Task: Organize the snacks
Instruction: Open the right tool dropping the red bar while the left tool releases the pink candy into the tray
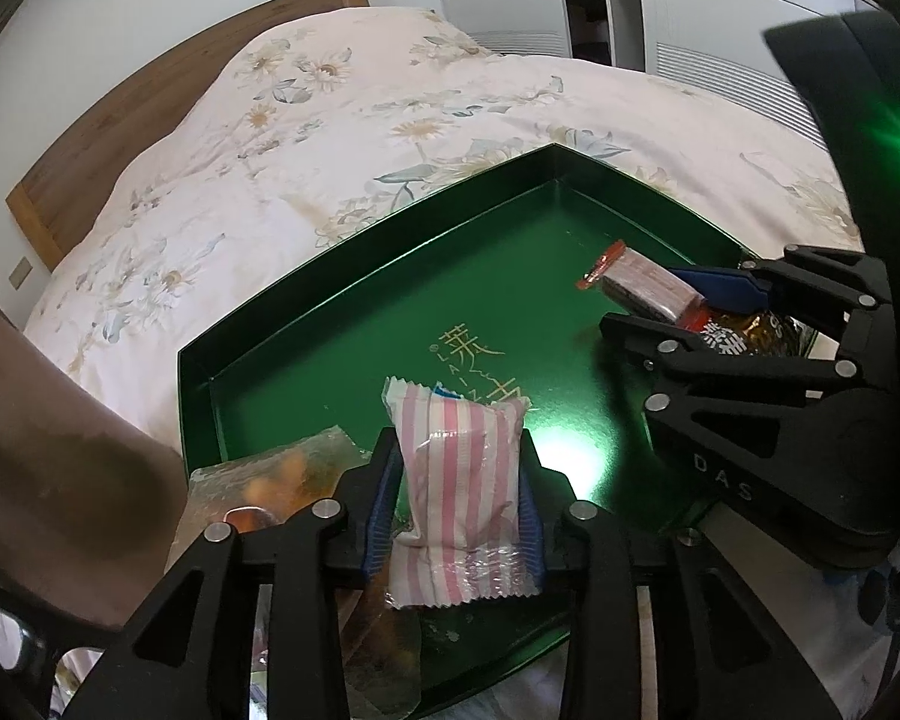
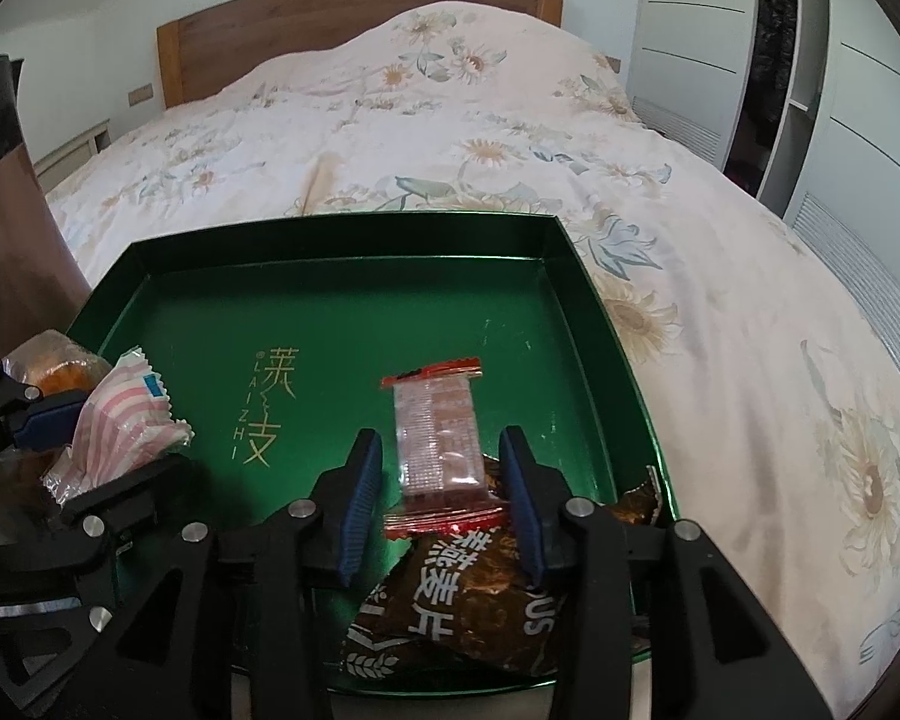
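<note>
On a floral-quilted bed [image 2: 510, 138], a green tray [image 2: 342, 252] holds snacks: the left gripper [image 1: 459, 501] apparently pinches a pink-striped packet [image 1: 459, 468]; the right gripper's [image 2: 441, 498] fingers [image 2: 363, 480] stand spread around a red-edged wafer packet [image 2: 438, 438].

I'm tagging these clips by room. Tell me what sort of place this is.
A bedroom, most likely. A bed with a floral quilt and wooden headboard fills the view, with white wardrobe doors beside it. The green snack tray sits on the bed.
</note>
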